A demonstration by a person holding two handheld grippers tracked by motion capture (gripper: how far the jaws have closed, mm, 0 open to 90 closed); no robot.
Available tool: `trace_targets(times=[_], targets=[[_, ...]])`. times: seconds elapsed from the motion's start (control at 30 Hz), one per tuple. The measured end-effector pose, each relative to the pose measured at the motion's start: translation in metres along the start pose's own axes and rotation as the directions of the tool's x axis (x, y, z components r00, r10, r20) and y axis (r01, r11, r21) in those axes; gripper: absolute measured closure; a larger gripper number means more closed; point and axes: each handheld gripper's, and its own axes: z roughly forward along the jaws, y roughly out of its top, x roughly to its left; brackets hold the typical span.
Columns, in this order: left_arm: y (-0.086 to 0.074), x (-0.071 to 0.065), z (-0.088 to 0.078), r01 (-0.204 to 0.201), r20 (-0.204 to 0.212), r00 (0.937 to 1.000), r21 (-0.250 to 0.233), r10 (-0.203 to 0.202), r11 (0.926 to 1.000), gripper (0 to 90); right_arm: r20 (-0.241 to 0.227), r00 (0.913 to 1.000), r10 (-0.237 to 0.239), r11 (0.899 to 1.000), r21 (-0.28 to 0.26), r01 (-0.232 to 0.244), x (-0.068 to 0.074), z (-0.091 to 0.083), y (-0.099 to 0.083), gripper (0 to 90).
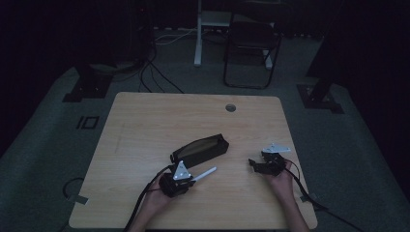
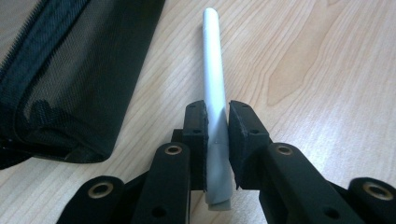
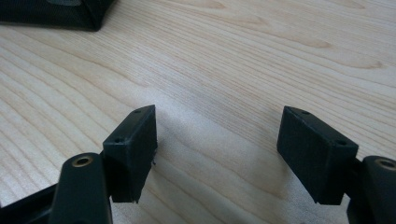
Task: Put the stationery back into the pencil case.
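A white marker pen (image 2: 215, 70) lies low over the wooden table (image 1: 145, 121), and my left gripper (image 2: 217, 116) is shut on its near end; the pen (image 1: 205, 173) sticks out to the right of my left gripper (image 1: 191, 180) in the high view. A black mesh pencil case (image 1: 199, 149) lies open-topped just beyond that gripper, seen as dark mesh pencil case (image 2: 70, 79) at the left of the left gripper view. My right gripper (image 1: 252, 163) rests at the table's right, jaws apart; between the right gripper (image 3: 217, 149) jaws there is bare wood.
A round cable hole (image 1: 230, 107) sits near the table's far edge. Behind the table stand a dark chair (image 1: 251, 43) and a white desk leg (image 1: 198, 34), with cables on the floor. A corner of the case (image 3: 60, 14) shows far off in the right gripper view.
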Motion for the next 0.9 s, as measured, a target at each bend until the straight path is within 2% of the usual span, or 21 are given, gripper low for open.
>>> trace_targets(times=[0.9], targets=[[0.015, -0.01, -0.023, -0.037, 0.014, 0.9992, -0.05, 0.038, 0.9981, 78.4, -0.003, 1.0, -0.001, 1.0, 0.0, 0.001, 0.0, 0.0, 0.0, 28.3]])
